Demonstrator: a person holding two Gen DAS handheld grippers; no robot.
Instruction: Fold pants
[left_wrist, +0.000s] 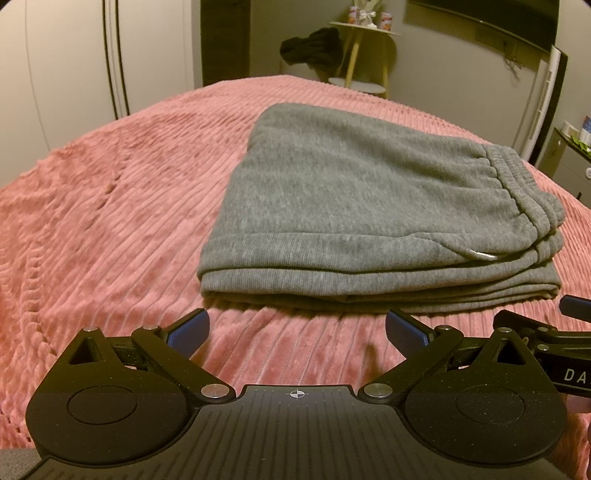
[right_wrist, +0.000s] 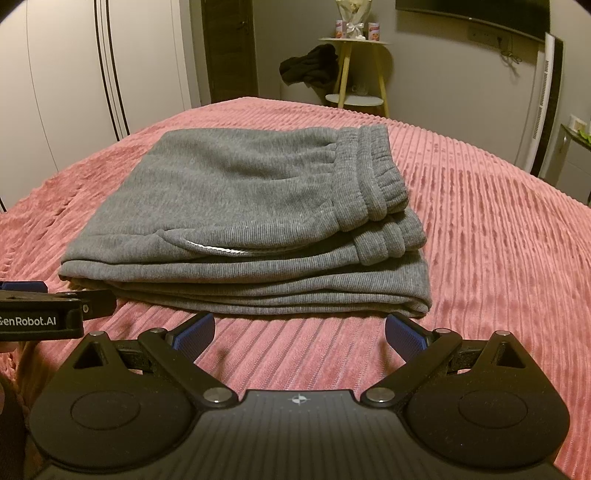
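Grey sweatpants (left_wrist: 351, 206) lie folded in a flat stack of several layers on the pink ribbed bedspread (left_wrist: 110, 221), with the elastic waistband on top at the right. They also show in the right wrist view (right_wrist: 240, 214). My left gripper (left_wrist: 297, 328) is open and empty, just short of the stack's near edge. My right gripper (right_wrist: 300, 332) is open and empty, also just short of the near edge. The right gripper's body shows at the right edge of the left wrist view (left_wrist: 554, 339). The left gripper's body shows at the left edge of the right wrist view (right_wrist: 44, 310).
The bedspread (right_wrist: 480, 240) stretches wide around the pants. Beyond the bed stand a small round side table (right_wrist: 354, 66) with dark clothing (right_wrist: 310, 66) beside it, white wardrobe doors (right_wrist: 74, 74), and a tall white appliance (right_wrist: 543, 103) at the right.
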